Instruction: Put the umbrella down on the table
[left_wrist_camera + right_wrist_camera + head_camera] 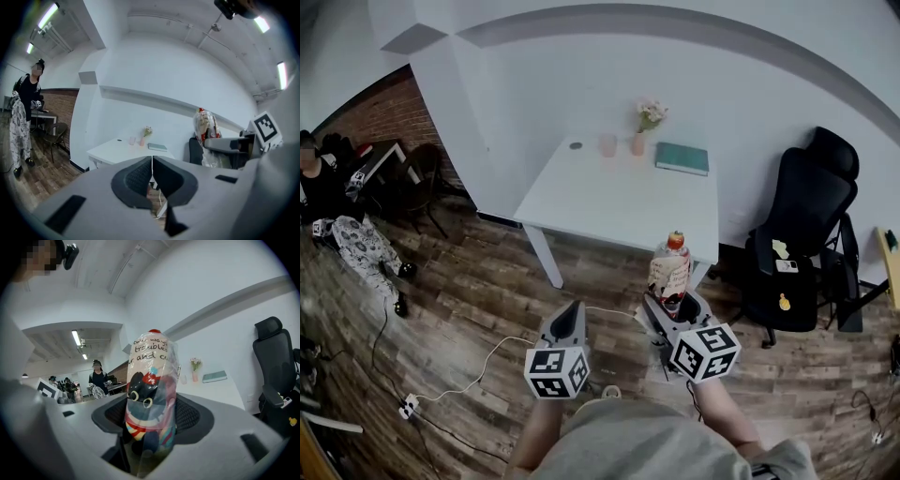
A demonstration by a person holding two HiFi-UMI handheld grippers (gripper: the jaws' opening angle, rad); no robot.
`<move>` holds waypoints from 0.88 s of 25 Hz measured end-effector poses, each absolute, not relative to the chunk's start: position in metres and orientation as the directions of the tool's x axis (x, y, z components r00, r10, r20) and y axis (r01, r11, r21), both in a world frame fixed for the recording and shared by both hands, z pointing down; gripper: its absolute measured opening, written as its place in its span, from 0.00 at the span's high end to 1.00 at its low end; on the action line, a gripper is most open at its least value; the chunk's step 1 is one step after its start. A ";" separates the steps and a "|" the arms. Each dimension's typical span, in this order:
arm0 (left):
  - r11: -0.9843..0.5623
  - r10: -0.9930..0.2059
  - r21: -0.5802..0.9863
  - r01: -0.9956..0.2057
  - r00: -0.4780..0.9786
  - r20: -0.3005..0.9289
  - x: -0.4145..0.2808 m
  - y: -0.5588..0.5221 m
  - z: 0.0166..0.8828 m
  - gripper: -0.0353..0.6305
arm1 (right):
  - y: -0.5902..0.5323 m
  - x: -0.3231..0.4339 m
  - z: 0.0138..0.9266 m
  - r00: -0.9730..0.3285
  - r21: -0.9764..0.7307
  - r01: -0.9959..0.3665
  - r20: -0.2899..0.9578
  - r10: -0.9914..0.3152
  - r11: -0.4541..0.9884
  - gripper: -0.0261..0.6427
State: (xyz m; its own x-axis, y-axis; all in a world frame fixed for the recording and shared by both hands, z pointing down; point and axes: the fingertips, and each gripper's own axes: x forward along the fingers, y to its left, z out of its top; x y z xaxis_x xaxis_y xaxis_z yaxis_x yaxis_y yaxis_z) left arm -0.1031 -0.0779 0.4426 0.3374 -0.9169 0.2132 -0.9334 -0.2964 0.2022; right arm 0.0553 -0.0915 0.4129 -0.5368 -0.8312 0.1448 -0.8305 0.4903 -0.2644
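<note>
Sitting on a wood floor (pixel 469 300) by a white wall (pixel 534 84), the table (pixel 609 197) – left gripper (pixel 572 311) jaws together, empty; right gripper (pixel 673 300) clamped on the upright umbrella (pixel 669 270), near the table's front edge.

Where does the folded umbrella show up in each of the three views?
Head view: umbrella lower centre-right, upright in the right hand-held gripper.
Left gripper view: umbrella right of centre.
Right gripper view: umbrella centre, between the jaws.
Shared landmark: teal book on the white table.
</note>
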 end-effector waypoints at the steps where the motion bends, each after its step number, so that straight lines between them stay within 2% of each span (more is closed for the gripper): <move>1: -0.297 -0.917 0.203 -0.933 0.338 0.213 -0.106 -0.086 0.443 0.94 | -0.100 0.053 0.413 -0.536 -0.264 -0.831 0.144 -0.832 0.489 0.56; 22: -0.303 -0.897 0.216 -0.928 0.354 0.264 -0.154 -0.194 0.468 0.93 | -0.208 0.016 0.433 -0.496 -0.272 -0.855 0.180 -0.849 0.442 0.56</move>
